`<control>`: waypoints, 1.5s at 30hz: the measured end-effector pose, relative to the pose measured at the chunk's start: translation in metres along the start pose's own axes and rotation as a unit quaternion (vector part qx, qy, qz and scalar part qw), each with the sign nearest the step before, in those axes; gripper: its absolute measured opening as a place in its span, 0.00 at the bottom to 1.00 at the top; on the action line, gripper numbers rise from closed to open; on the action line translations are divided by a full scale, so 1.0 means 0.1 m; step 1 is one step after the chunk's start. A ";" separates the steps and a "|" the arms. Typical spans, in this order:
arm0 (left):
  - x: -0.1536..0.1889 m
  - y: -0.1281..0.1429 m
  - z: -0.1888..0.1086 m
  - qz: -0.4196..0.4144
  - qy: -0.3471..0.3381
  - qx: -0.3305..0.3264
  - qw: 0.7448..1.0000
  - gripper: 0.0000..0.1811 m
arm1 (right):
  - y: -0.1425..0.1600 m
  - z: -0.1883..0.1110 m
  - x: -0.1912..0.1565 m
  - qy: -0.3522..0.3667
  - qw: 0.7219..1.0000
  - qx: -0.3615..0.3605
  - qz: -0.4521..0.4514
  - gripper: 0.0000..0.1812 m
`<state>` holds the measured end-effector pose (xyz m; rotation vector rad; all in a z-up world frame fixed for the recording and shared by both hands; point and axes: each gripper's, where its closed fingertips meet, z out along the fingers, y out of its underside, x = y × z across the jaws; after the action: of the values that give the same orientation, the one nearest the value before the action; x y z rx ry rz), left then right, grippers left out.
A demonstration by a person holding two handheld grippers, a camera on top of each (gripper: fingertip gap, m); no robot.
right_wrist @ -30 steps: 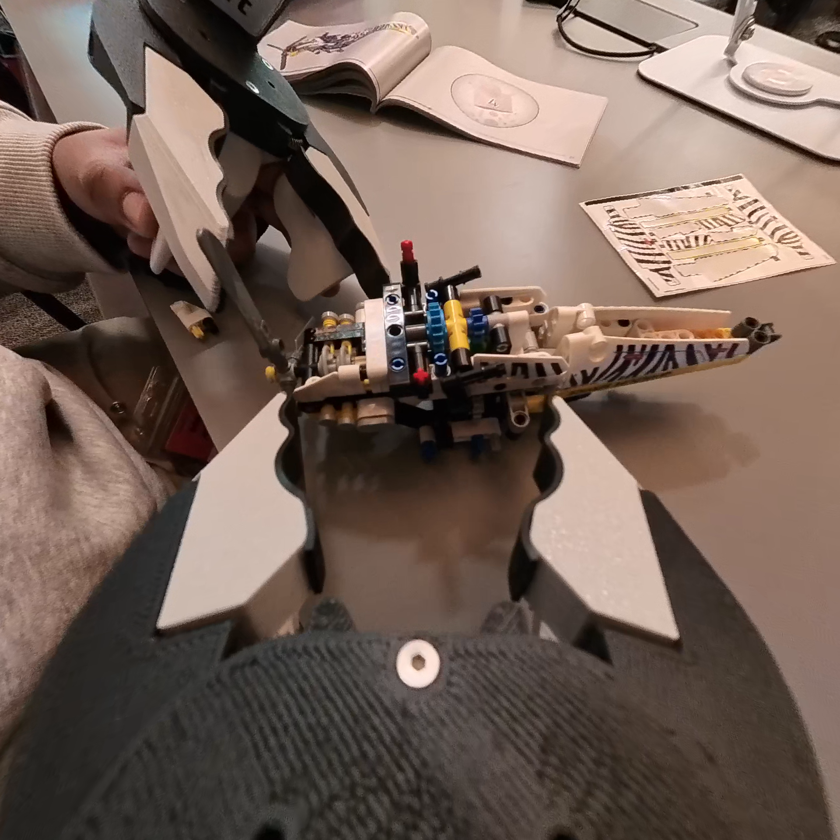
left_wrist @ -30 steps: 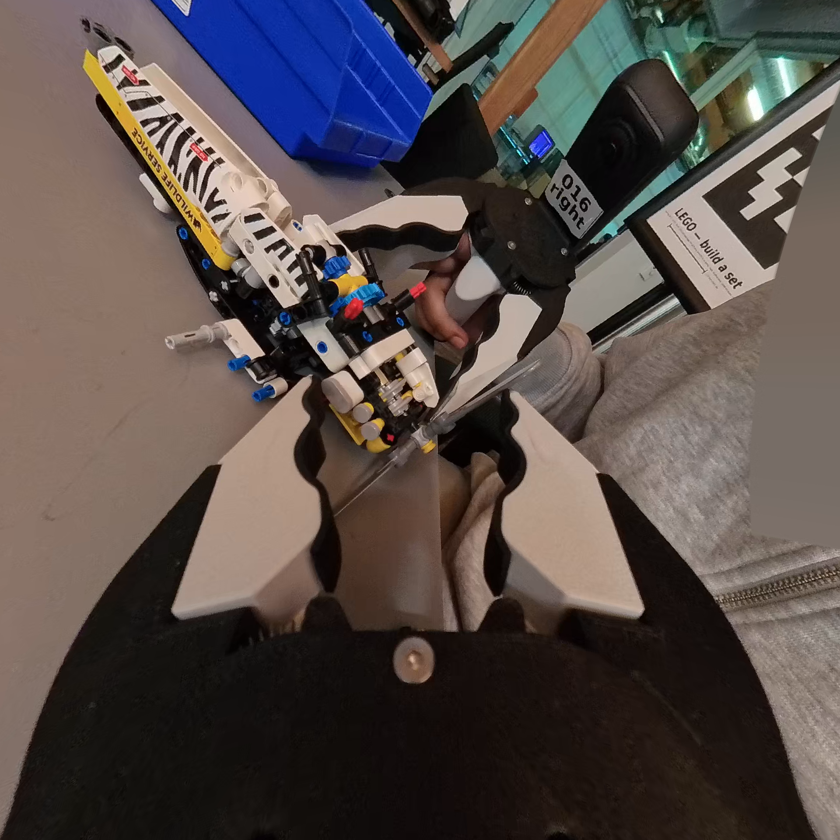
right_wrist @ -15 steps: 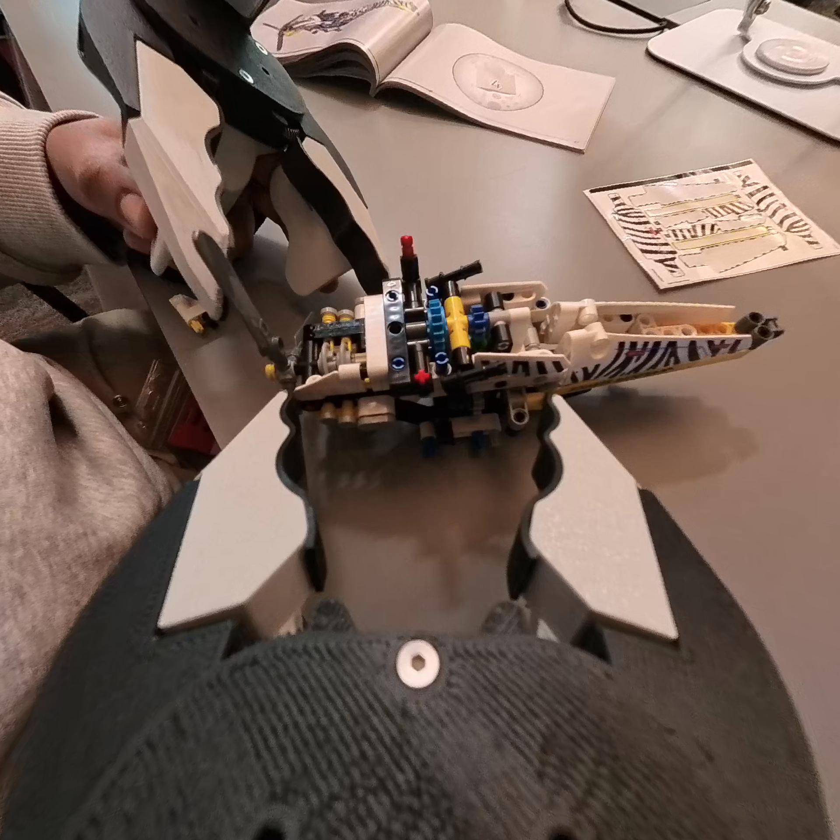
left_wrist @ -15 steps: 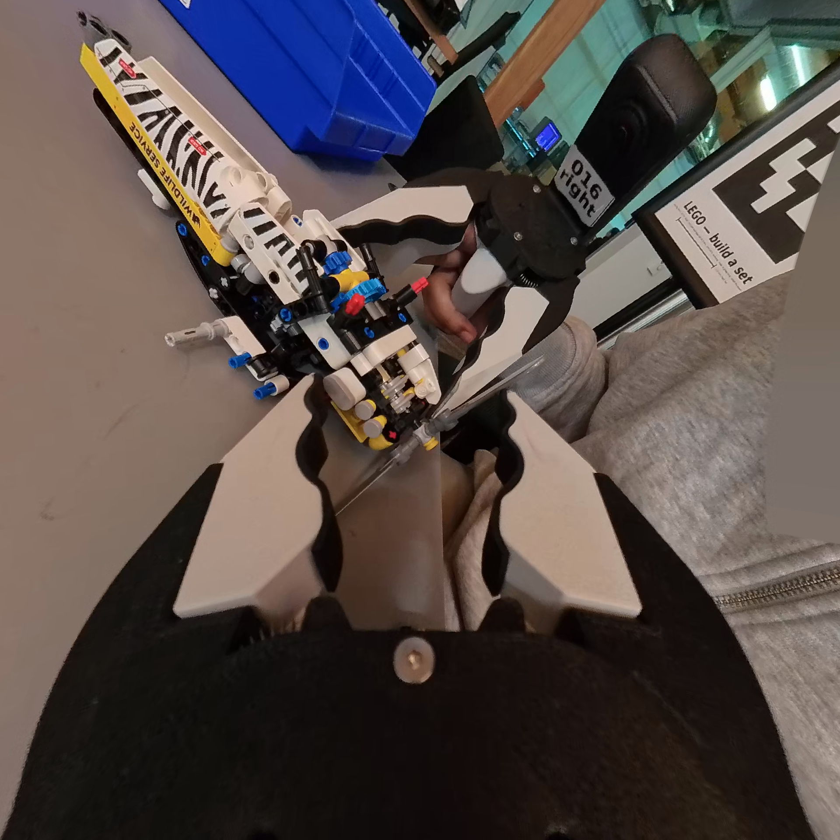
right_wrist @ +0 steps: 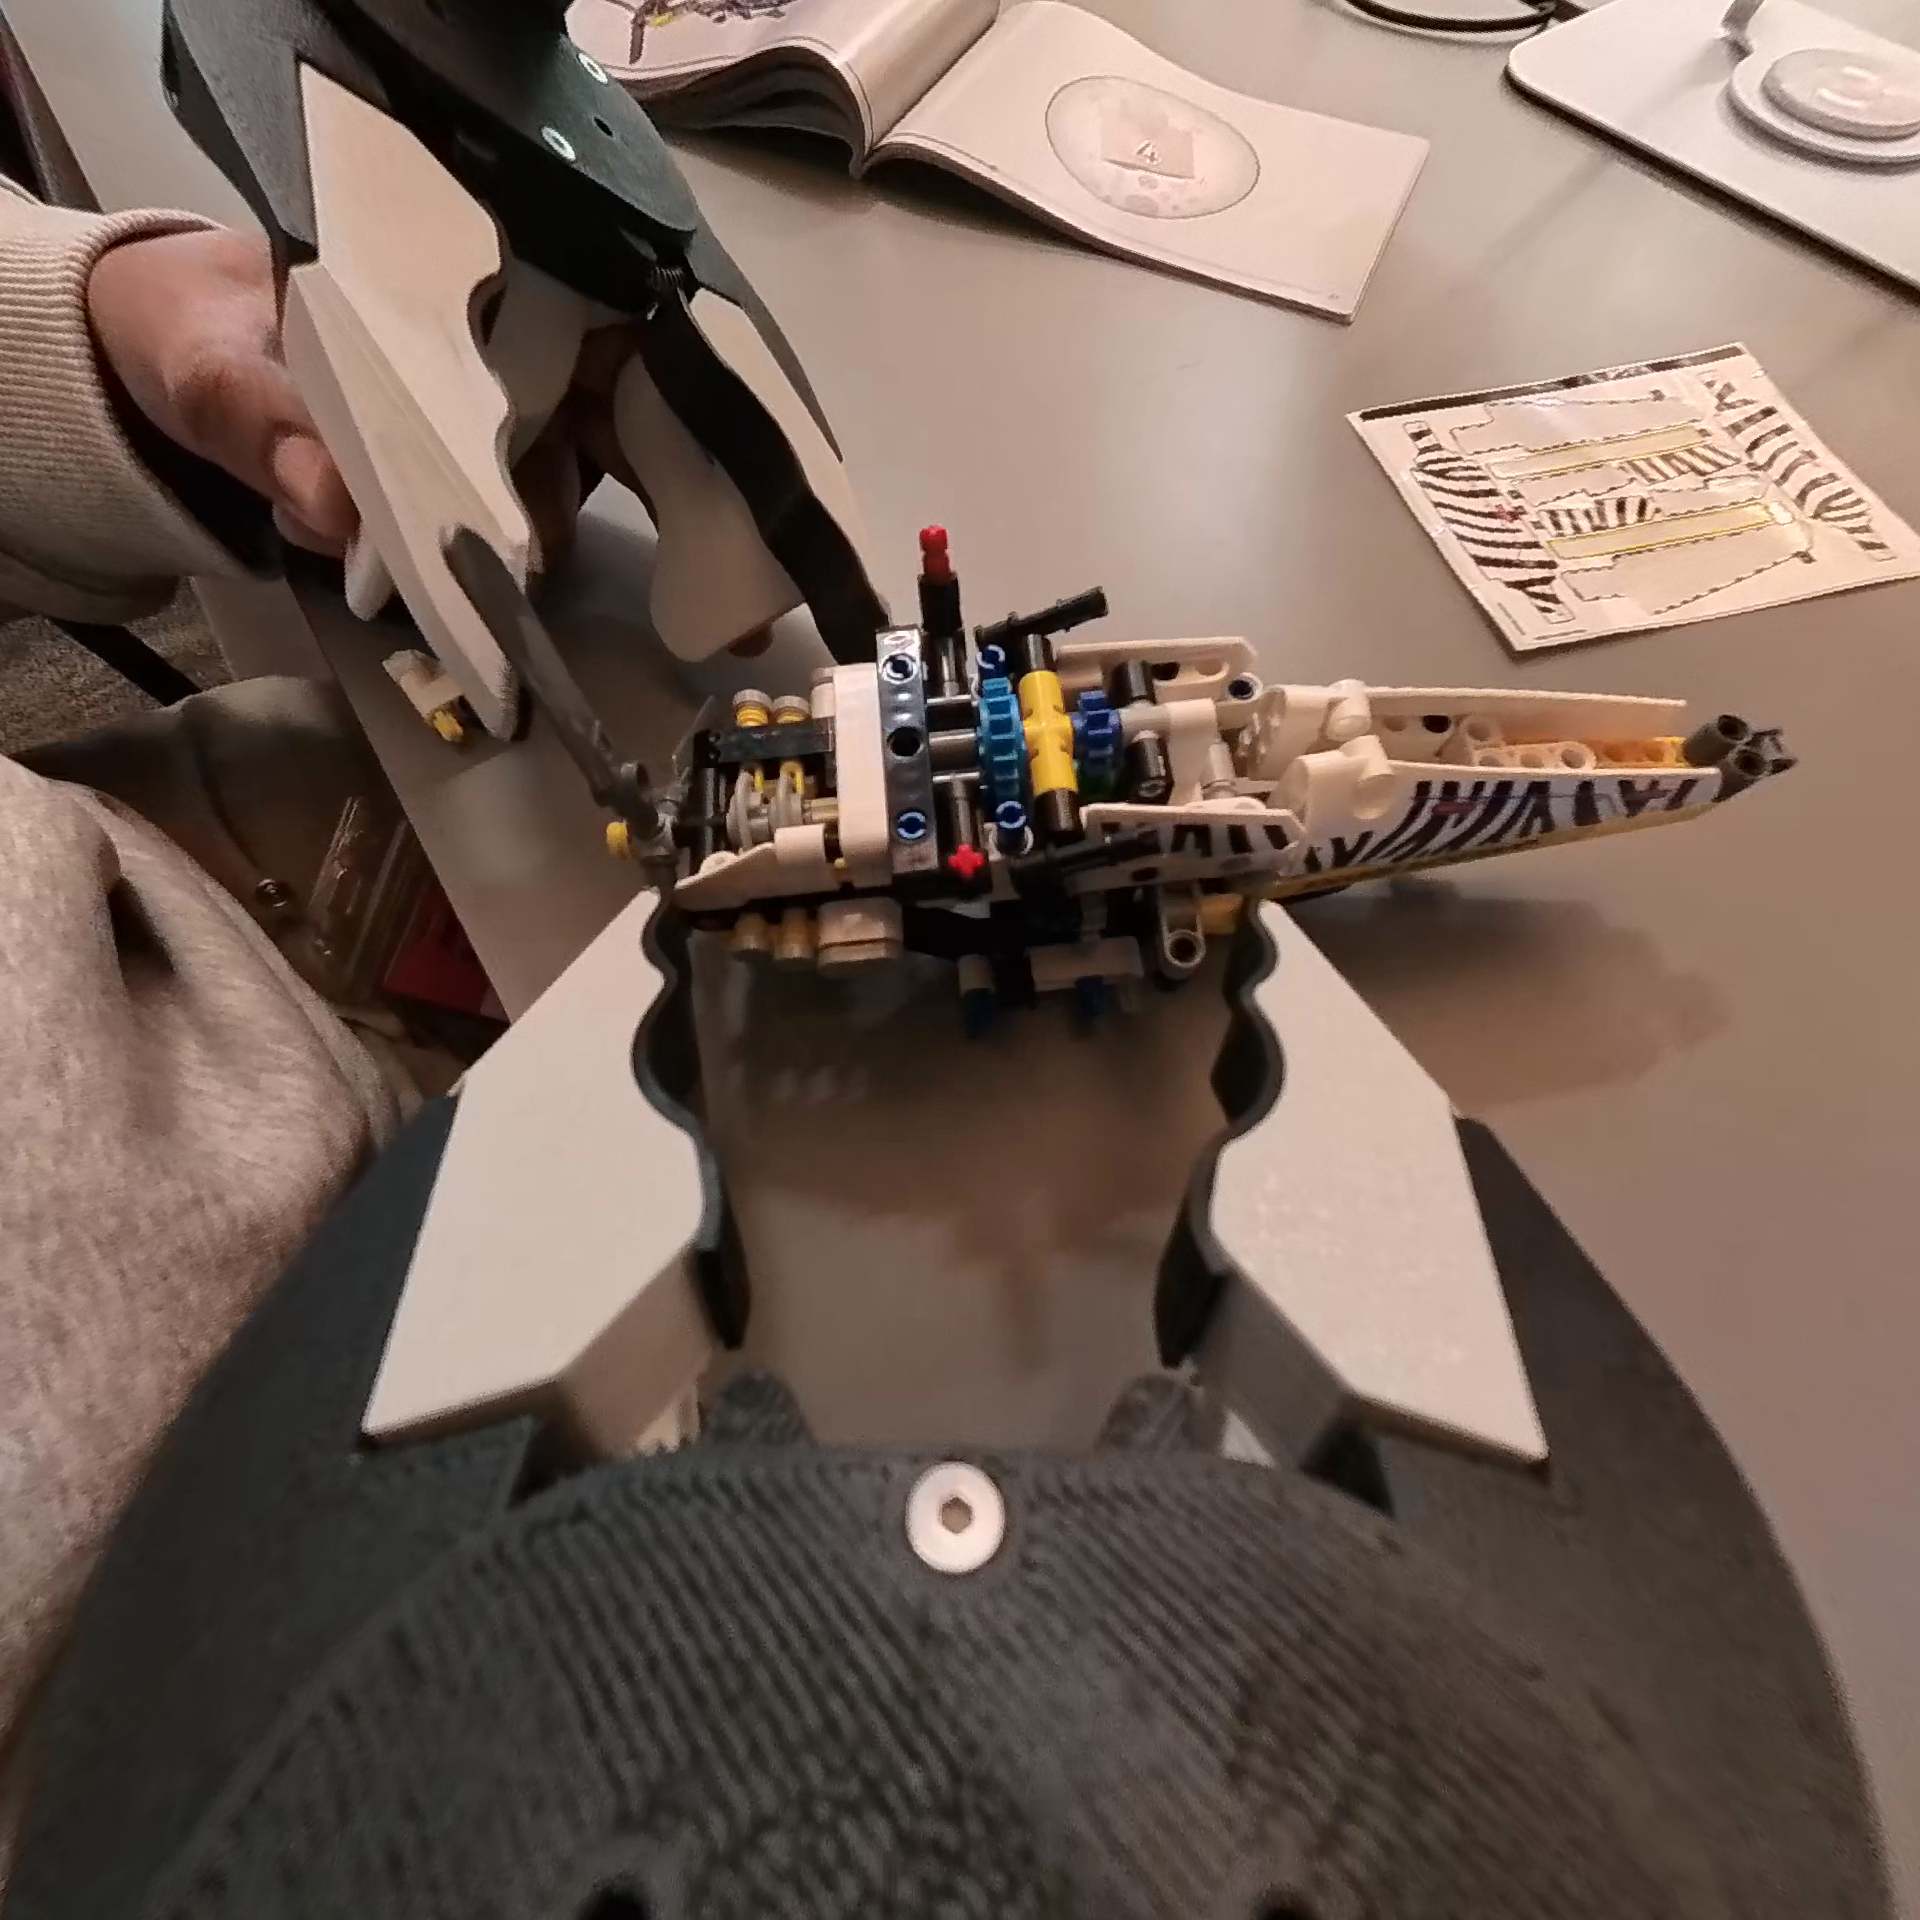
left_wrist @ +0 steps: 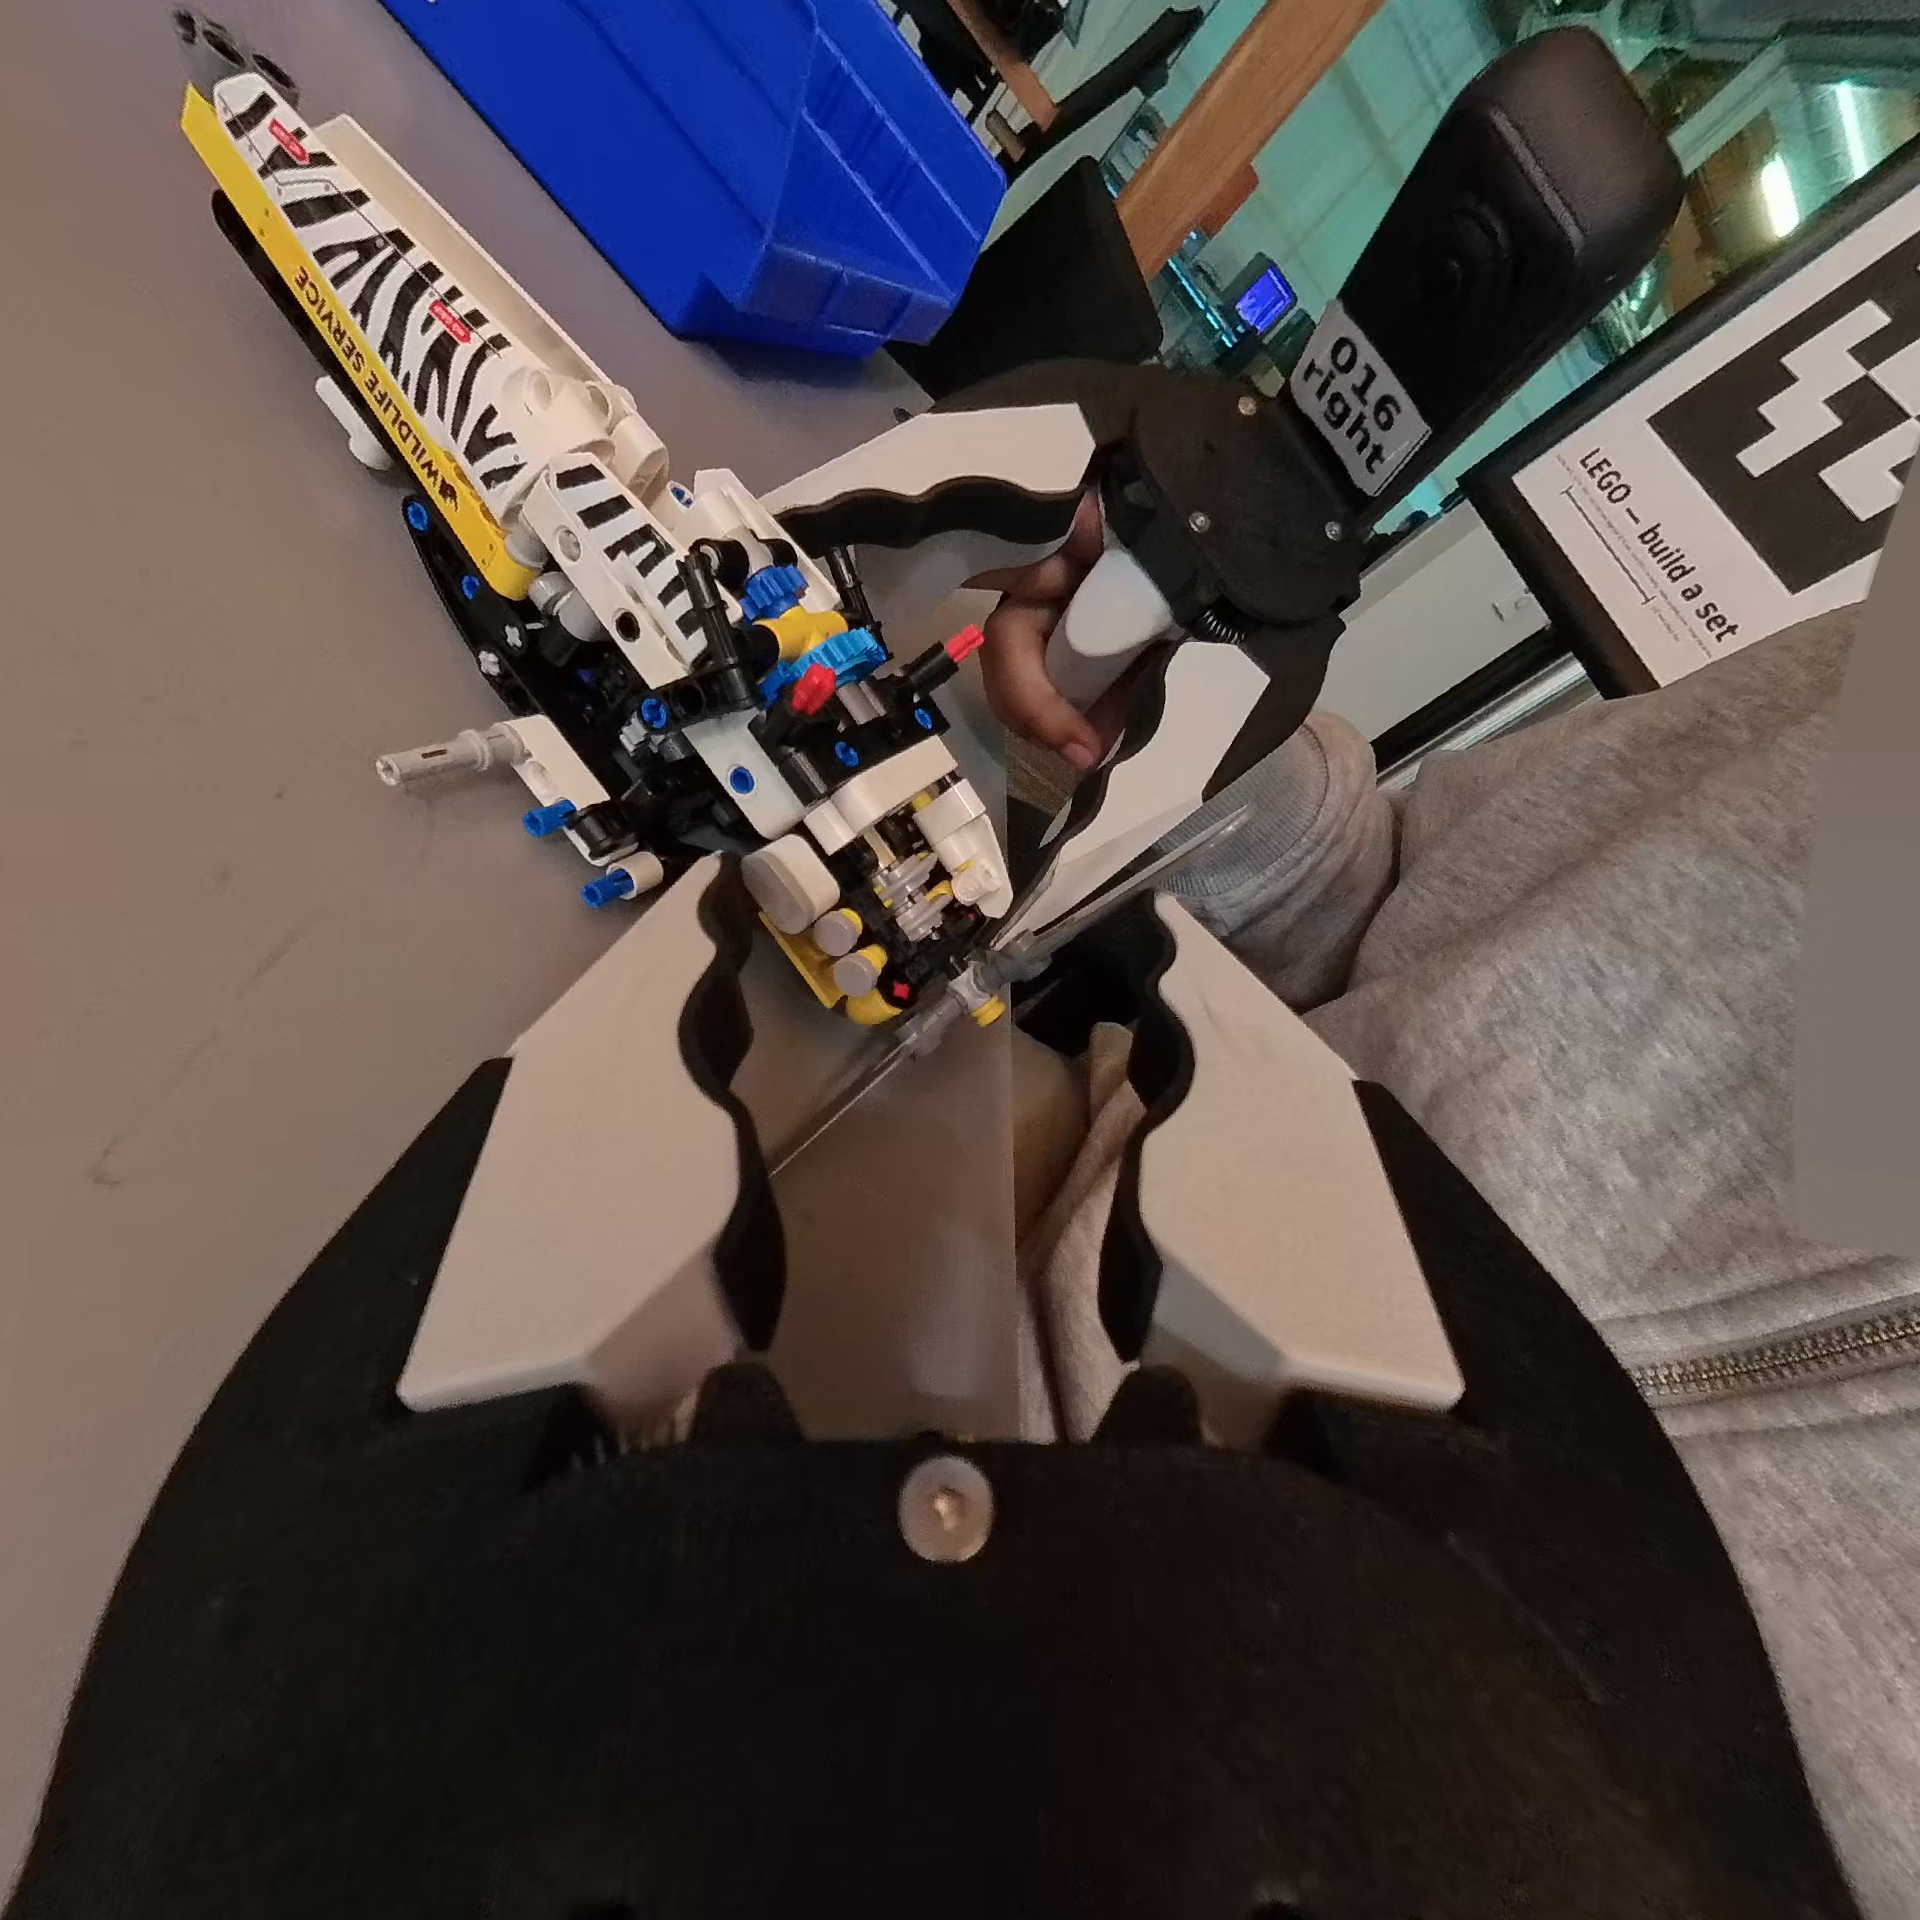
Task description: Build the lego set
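The lego model (left_wrist: 582,582), a white, zebra-striped, yellow-edged craft with blue gears, lies on the grey table (left_wrist: 156,935); it also shows in the right wrist view (right_wrist: 1039,790). A grey propeller blade (left_wrist: 1101,894) sits on its nose at the table edge. My left gripper (left_wrist: 940,914) is open, with the nose and blade between its fingertips. In the right wrist view the left gripper (right_wrist: 540,644) stands over the blade (right_wrist: 551,675). My right gripper (right_wrist: 956,925) is open, its tips flanking the model's body. It also shows in the left wrist view (left_wrist: 1039,644), straddling the model.
A blue bin (left_wrist: 727,156) stands behind the model's tail. An open instruction booklet (right_wrist: 1039,135), a sticker sheet (right_wrist: 1631,499) and a white pad (right_wrist: 1714,114) lie farther off. A small white-yellow piece (right_wrist: 421,686) lies by the table edge. A person's grey sweater (left_wrist: 1558,1039) is close.
Both grippers have shifted only slightly. The model and the blade stay where they were, and both grippers remain open.
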<state>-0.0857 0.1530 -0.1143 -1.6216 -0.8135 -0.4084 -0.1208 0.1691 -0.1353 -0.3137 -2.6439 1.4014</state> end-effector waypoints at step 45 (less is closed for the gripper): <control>-0.02 -0.02 -0.02 -0.014 0.005 0.007 1.000 0.38 | -0.14 -0.08 -0.01 0.034 0.996 0.077 -0.030 0.52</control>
<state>-0.0881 0.1512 -0.1136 -1.5963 -0.8305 -0.4280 -0.1198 0.1675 -0.1195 -0.2579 -2.4533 1.5354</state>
